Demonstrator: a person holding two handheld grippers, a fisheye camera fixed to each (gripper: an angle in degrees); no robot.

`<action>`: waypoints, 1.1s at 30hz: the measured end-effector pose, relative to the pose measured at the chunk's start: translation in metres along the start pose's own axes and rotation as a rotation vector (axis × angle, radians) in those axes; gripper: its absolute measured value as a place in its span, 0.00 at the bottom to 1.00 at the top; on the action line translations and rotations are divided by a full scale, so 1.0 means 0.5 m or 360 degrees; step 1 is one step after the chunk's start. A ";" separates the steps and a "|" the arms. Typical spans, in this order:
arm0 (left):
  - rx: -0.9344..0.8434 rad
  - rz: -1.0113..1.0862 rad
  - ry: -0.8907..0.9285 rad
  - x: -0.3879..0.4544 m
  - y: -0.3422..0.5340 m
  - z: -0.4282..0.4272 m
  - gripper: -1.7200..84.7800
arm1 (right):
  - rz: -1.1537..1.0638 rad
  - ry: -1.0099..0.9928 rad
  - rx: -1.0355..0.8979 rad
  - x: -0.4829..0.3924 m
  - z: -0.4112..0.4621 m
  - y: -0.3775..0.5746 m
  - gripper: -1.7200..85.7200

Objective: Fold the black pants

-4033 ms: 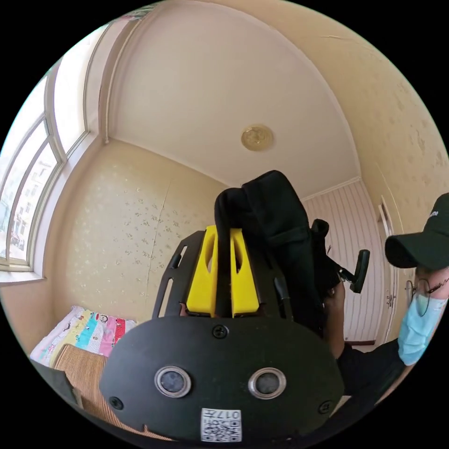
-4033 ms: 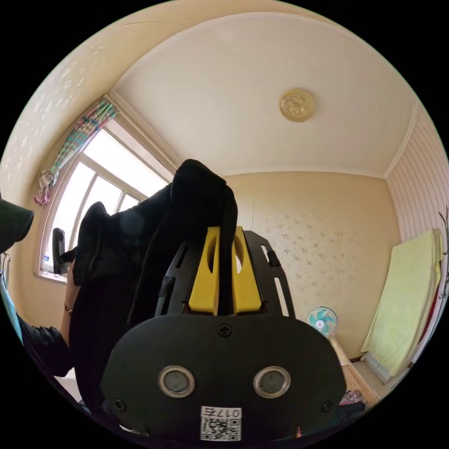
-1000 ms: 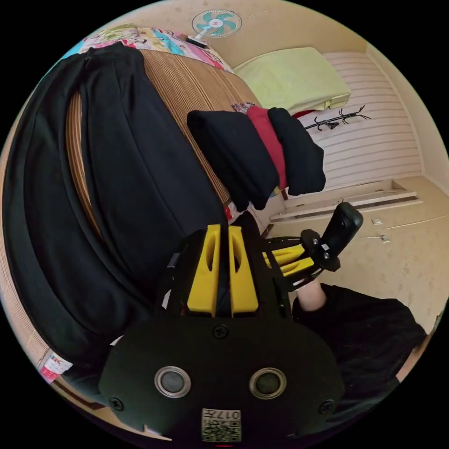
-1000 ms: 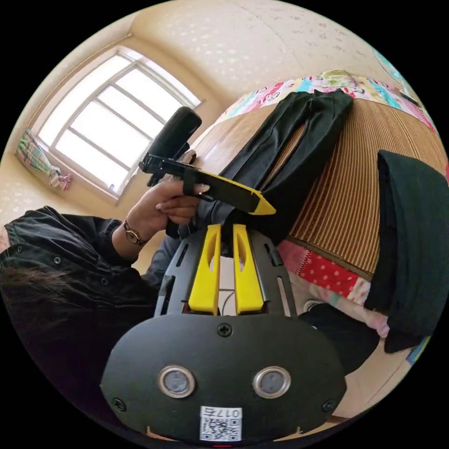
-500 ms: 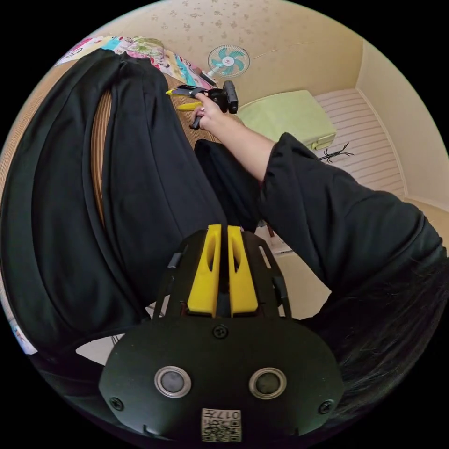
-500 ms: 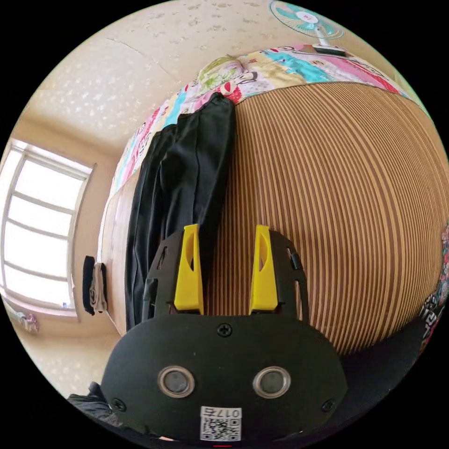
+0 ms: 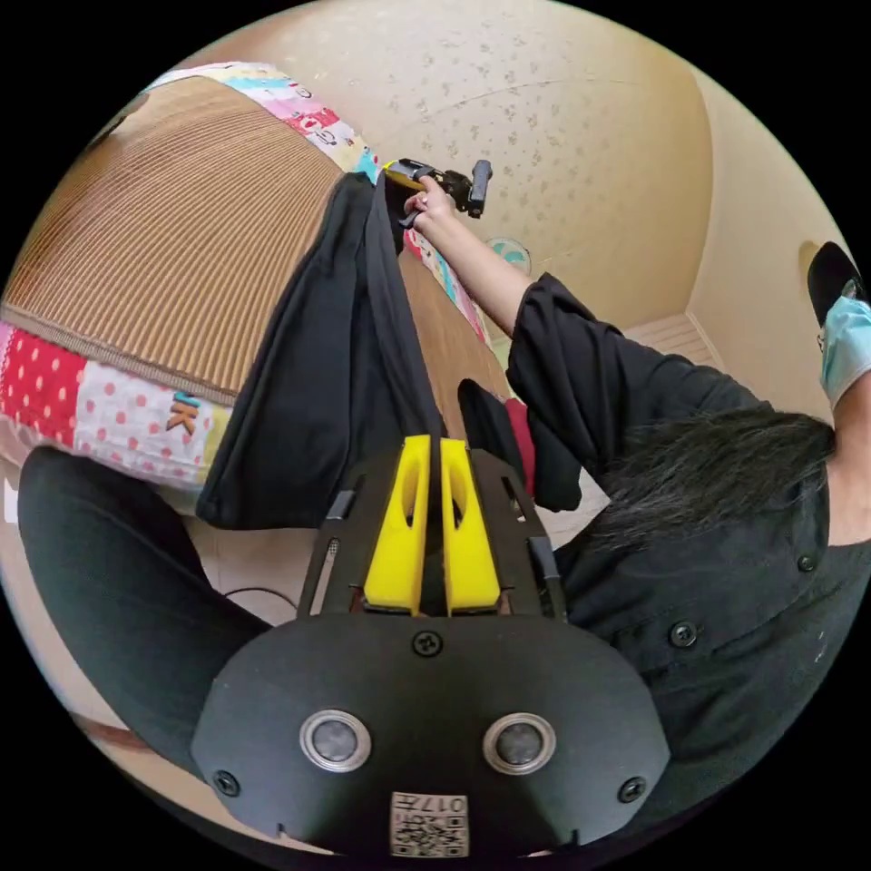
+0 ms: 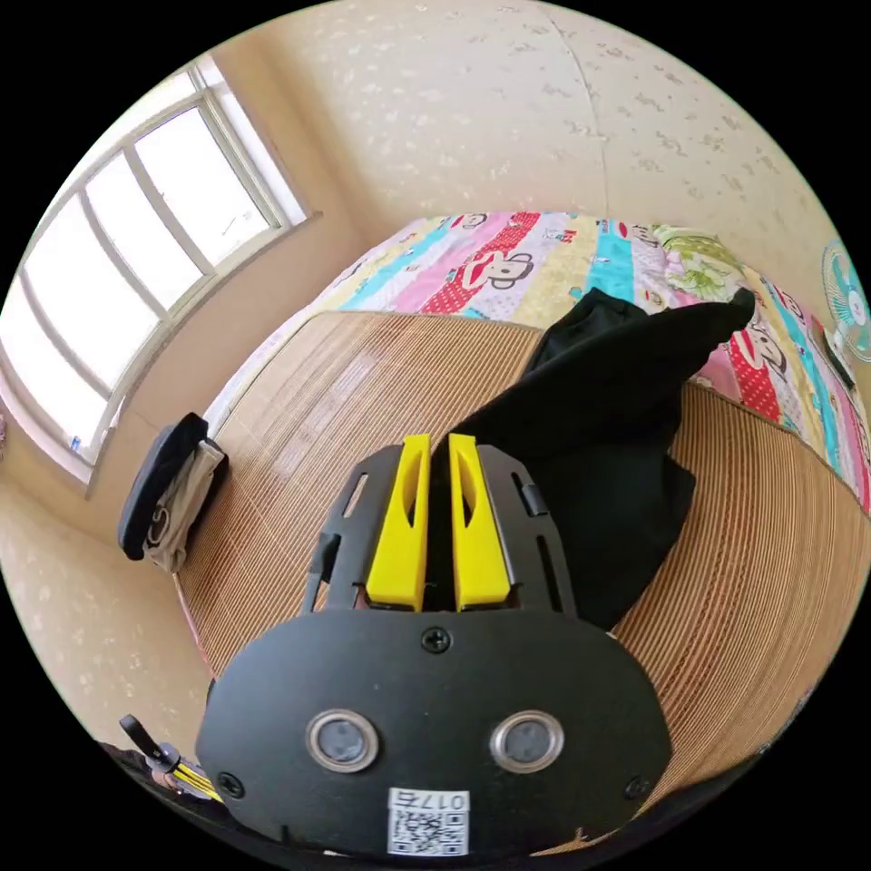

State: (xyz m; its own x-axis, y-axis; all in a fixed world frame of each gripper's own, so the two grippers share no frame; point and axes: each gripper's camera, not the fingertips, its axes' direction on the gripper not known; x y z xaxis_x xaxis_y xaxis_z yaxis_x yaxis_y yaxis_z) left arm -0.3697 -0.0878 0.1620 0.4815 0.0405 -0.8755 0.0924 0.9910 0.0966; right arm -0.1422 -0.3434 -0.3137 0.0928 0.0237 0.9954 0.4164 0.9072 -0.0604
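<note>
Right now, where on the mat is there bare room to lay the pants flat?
Bare mat lies between the pants and the window-side bundle. It is crowded toward the quilt, where the pants bunch.

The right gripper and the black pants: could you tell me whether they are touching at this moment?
Touching. In the right gripper view, the right gripper has its yellow jaws closed on black fabric of the black pants, which lift from the striped mat towards it.

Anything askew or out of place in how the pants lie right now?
Nothing damaged. The black pants are lifted and stretched between the left gripper and right gripper, one end overhanging the striped woven bed mat edge.
</note>
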 end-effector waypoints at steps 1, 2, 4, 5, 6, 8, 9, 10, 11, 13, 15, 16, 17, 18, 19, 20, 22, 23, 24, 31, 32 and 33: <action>-0.0008 -0.0096 -0.0108 -0.027 0.009 -0.011 0.06 | -0.0042 0.0023 -0.0125 -0.025 0.045 0.017 0.07; 0.0002 -0.0132 -0.0147 -0.039 0.015 -0.019 0.07 | -0.0055 0.0092 -0.0176 -0.046 0.063 0.050 0.08; 0.0083 -0.0213 -0.0221 -0.070 0.034 -0.057 0.09 | -0.0106 0.0169 -0.0139 -0.074 0.047 0.129 0.09; 0.0101 -0.0212 -0.0231 -0.075 0.036 -0.065 0.10 | -0.0153 0.0197 -0.0096 -0.086 0.020 0.198 0.10; 0.0118 -0.0188 -0.0258 -0.079 0.035 -0.077 0.12 | -0.0164 0.0210 -0.0075 -0.089 0.003 0.237 0.10; 0.0097 -0.0132 -0.0316 -0.080 0.019 -0.081 0.13 | -0.0069 0.0238 0.0002 -0.067 -0.078 0.403 0.12; 0.0082 -0.0081 -0.0341 -0.077 0.002 -0.075 0.13 | -0.0016 0.0233 0.0017 -0.056 -0.099 0.446 0.12; 0.0058 -0.0020 -0.0335 -0.070 -0.021 -0.062 0.14 | 0.0087 0.0199 0.0032 -0.032 -0.135 0.530 0.13; 0.0039 0.0015 -0.0322 -0.066 -0.033 -0.051 0.14 | 0.0152 0.0160 -0.0011 -0.012 -0.159 0.607 0.14; -0.0115 0.0153 -0.0289 -0.046 -0.084 0.014 0.14 | 0.0330 0.0113 -0.0130 0.016 -0.177 0.716 0.15; -0.0268 0.0226 -0.0323 -0.032 -0.112 0.079 0.13 | 0.0490 -0.0074 -0.0179 0.025 -0.188 0.814 0.15; -0.0355 0.0249 -0.0386 -0.026 -0.120 0.120 0.12 | 0.0494 -0.0229 -0.0169 0.014 -0.192 0.867 0.14; -0.0398 0.0244 -0.0425 -0.024 -0.121 0.139 0.11 | 0.0453 -0.0329 -0.0176 -0.003 -0.195 0.906 0.12; -0.0447 0.0208 -0.0517 -0.023 -0.121 0.162 0.08 | 0.0443 -0.0351 -0.0194 -0.010 -0.194 0.919 0.11; -0.0427 0.0203 -0.0505 -0.017 -0.116 0.164 0.06 | 0.0448 -0.0388 -0.0193 -0.019 -0.200 0.941 0.09; -0.0416 0.0211 -0.0480 -0.013 -0.113 0.160 0.06 | 0.0493 -0.0413 -0.0164 -0.022 -0.213 0.957 0.08; -0.0355 0.0286 -0.0298 0.014 -0.095 0.124 0.05 | 0.0537 -0.0459 -0.0133 -0.030 -0.243 0.972 0.07; -0.0313 0.0307 -0.0255 0.022 -0.089 0.109 0.05 | 0.0530 -0.0465 -0.0071 -0.044 -0.273 0.981 0.06; -0.0238 0.0329 -0.0208 0.032 -0.076 0.083 0.04 | 0.0500 -0.0477 -0.0021 -0.056 -0.290 0.986 0.06; -0.0231 0.0102 -0.0492 -0.002 -0.064 0.092 0.14 | 0.0400 -0.0178 -0.0236 -0.070 -0.244 0.984 0.09; -0.0225 0.0097 -0.0505 0.000 -0.069 0.095 0.15 | 0.0425 -0.0227 -0.0189 -0.046 -0.248 0.971 0.11; -0.0217 0.0103 -0.0536 0.006 -0.080 0.103 0.17 | 0.0420 -0.0251 -0.0165 -0.037 -0.249 0.964 0.12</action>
State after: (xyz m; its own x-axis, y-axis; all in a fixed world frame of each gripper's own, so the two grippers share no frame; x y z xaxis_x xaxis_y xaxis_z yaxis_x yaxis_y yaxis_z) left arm -0.3267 -0.1341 0.1798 0.7445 0.0820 -0.6626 -0.0537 0.9966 0.0631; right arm 0.1693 0.0413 -0.3702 0.0718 0.3248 0.9430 0.4872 0.8136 -0.3173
